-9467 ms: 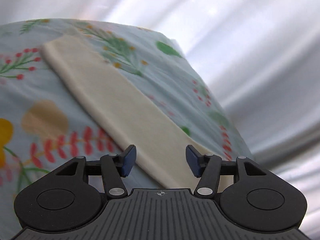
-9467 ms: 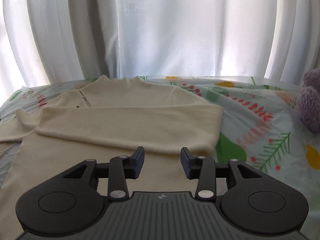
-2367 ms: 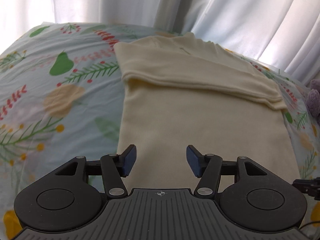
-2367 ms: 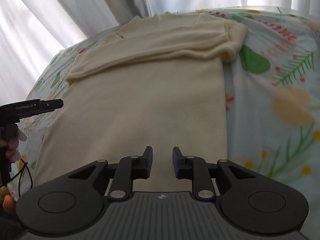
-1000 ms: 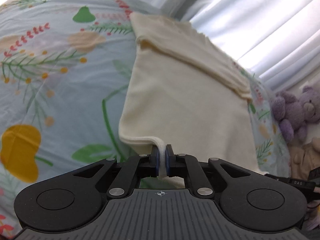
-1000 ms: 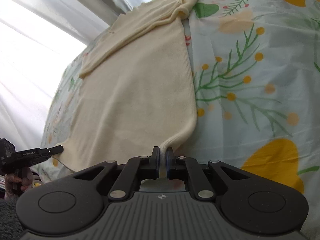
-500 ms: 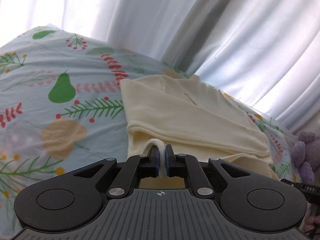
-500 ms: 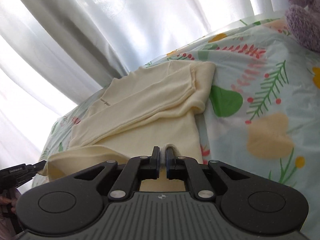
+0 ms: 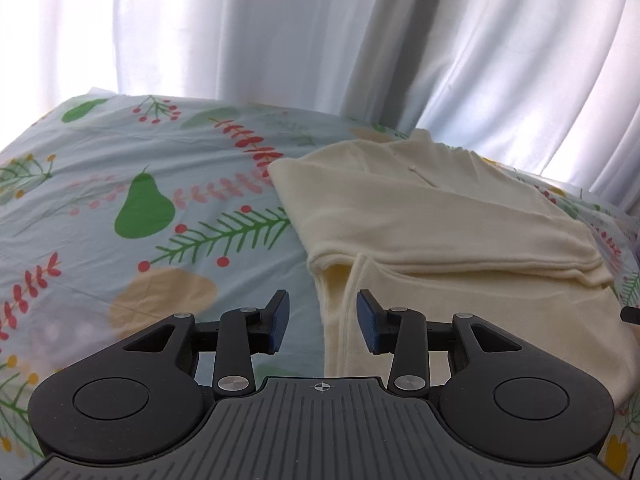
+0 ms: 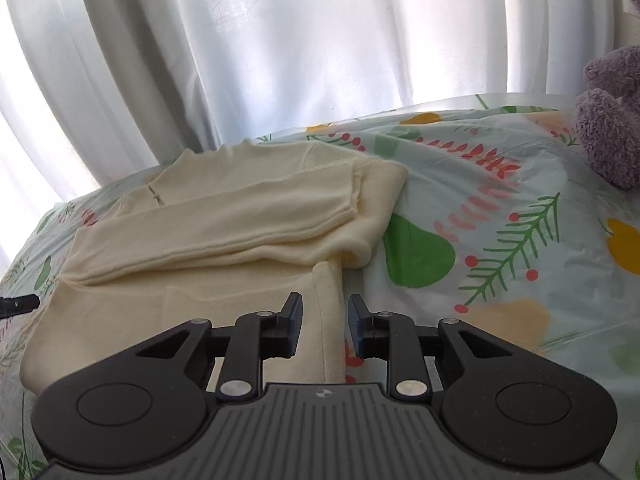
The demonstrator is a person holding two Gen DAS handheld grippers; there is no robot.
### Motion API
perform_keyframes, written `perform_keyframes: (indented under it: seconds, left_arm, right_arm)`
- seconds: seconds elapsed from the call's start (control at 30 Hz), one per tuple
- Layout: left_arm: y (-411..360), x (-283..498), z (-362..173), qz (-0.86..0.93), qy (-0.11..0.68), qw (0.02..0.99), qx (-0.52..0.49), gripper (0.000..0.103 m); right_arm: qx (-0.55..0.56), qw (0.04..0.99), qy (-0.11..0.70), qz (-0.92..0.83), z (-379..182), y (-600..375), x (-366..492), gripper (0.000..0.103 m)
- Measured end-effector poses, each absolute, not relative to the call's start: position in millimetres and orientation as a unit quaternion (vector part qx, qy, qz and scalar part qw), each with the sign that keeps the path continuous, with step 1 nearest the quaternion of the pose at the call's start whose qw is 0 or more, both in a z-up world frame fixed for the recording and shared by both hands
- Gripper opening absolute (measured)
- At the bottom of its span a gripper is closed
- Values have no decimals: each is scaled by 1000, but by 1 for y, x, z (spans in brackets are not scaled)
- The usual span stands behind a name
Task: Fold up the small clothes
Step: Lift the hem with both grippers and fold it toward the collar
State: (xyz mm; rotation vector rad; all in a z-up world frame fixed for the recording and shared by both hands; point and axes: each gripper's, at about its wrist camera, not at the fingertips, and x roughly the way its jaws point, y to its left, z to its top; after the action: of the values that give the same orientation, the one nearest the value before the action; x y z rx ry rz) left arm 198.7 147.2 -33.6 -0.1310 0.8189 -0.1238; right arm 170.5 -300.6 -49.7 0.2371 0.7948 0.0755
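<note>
A cream long-sleeved top [image 9: 440, 216] lies folded on the floral bedsheet [image 9: 160, 208], sleeves across the chest and the bottom hem doubled up toward them. My left gripper [image 9: 322, 320] is open and empty, with the left corner of the folded-up hem between its fingers. In the right wrist view the same top [image 10: 240, 220] shows, and my right gripper [image 10: 323, 326] is open and empty over the hem's right corner.
White curtains [image 9: 320, 40] hang behind the bed. A purple plush toy [image 10: 612, 136] sits at the right on the sheet. The other gripper's tip pokes in at the frame edge [image 10: 18, 303].
Both grippers carried the hem up toward the sleeves while shut on it, then opened and let it go. The hem now lies folded up on the top.
</note>
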Motion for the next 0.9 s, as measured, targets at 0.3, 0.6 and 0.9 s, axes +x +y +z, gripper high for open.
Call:
perform_keyframes:
  seconds: [0.3, 0.6, 0.9]
  left_arm:
    - [125, 221, -51, -113, 429, 891, -95, 30]
    - [117, 211, -33, -105, 407, 906, -47, 9]
    - [121, 209, 41, -139, 312, 937, -70, 9]
  right_arm:
    - [81, 911, 402, 44, -60, -288, 186, 24]
    - [18, 922, 384, 37, -46, -274, 183, 6]
    - [21, 954, 294, 55, 20, -270, 173, 5]
